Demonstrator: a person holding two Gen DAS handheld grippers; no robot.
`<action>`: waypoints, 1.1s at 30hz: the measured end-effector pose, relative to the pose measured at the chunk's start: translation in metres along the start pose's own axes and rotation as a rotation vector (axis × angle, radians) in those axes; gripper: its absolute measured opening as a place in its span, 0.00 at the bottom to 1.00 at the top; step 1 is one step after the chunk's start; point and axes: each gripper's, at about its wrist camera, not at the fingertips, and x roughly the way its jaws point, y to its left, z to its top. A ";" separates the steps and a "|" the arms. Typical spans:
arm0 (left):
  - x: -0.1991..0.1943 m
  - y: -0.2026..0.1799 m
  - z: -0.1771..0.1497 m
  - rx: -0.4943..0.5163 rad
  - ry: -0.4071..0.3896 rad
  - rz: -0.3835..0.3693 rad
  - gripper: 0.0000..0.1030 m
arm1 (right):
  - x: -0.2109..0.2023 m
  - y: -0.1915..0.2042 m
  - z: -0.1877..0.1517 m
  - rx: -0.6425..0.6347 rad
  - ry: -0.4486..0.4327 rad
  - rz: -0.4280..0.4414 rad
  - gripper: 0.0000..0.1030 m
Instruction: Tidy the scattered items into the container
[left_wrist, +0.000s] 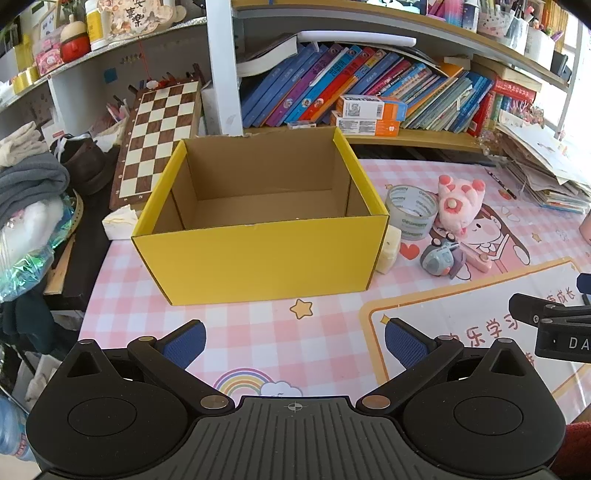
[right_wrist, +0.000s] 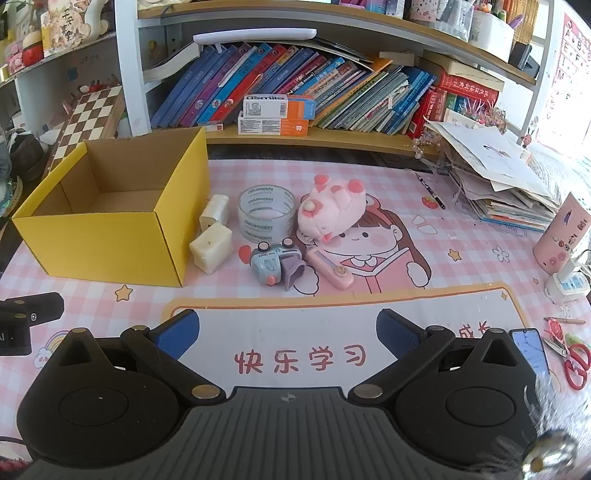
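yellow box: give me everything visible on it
The yellow box is an open-topped rectangular carton, seemingly corrugated cardboard: glossy yellow outside, plain brown inside, with folded flaps lining the end walls. It stands upright on the pink checked desk mat, at its left end. Its interior looks empty as far as visible. Two whitish blocks sit hard against its right side; contact cannot be confirmed. A chessboard leans behind it. Neither gripper touches it.

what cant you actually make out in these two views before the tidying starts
- Left wrist view: the yellow box hides most of the cream blocks; only one sliver shows.
- Right wrist view: the box's near wall hides its front floor strip.
- Right wrist view: the phone is partly behind the right gripper.
- Left wrist view: the tape roll print is too small to read.
- The left gripper is open and holds nothing.
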 end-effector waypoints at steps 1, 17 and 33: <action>0.000 0.001 0.000 0.000 0.000 0.002 1.00 | 0.000 0.000 0.000 0.000 0.001 0.001 1.00; 0.006 0.002 0.004 0.000 0.015 0.004 1.00 | 0.007 0.003 0.004 -0.006 0.015 0.007 1.00; 0.011 0.004 0.008 0.001 0.032 0.000 1.00 | 0.012 0.007 0.007 -0.015 0.019 0.006 1.00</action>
